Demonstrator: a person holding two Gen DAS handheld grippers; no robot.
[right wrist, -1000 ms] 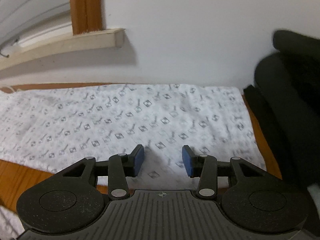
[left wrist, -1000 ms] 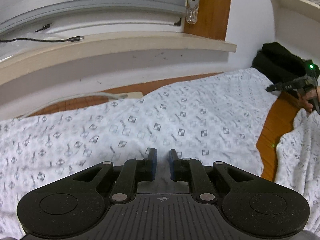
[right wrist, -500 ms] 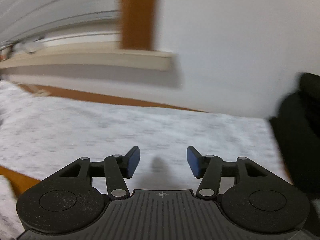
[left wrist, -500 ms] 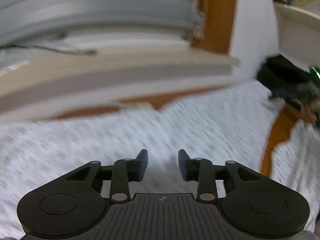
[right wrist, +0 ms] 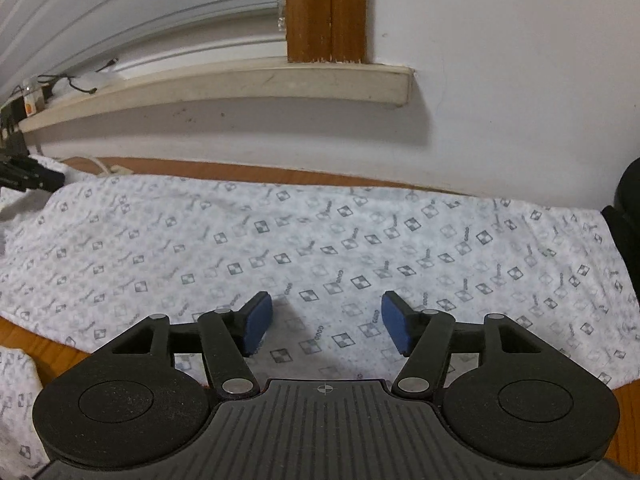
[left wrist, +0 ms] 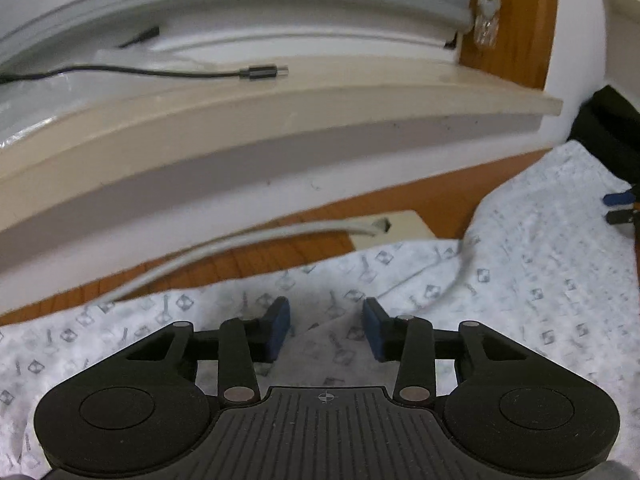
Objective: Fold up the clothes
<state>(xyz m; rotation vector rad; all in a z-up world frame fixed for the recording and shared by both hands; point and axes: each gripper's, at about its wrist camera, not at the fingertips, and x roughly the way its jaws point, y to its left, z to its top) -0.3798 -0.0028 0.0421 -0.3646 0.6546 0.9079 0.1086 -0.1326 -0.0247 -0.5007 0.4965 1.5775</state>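
Note:
A white garment with a small grey checked print (right wrist: 320,236) lies spread flat on a wooden table (right wrist: 24,332). My right gripper (right wrist: 326,316) hovers low over its near edge, jaws opening, with only flat cloth beneath the gap. My left gripper (left wrist: 326,320) stands open over the garment's (left wrist: 540,272) far edge by the wall. A low ridge of cloth lies under its gap, and the pads do not press on it. Each gripper shows at the other view's edge: the right gripper (left wrist: 618,208) and the left gripper (right wrist: 28,178).
A beige window sill (left wrist: 280,120) with a black plug cable (left wrist: 260,73) juts out above the table's back. A white cable (left wrist: 240,244) and a beige socket box (left wrist: 396,228) lie on the wood by the wall. Black fabric (right wrist: 628,208) sits at the garment's right end.
My left gripper went from nearly shut to open and moved to the garment's far edge by the wall. My right gripper's jaws widened and it shifted sideways along the near edge.

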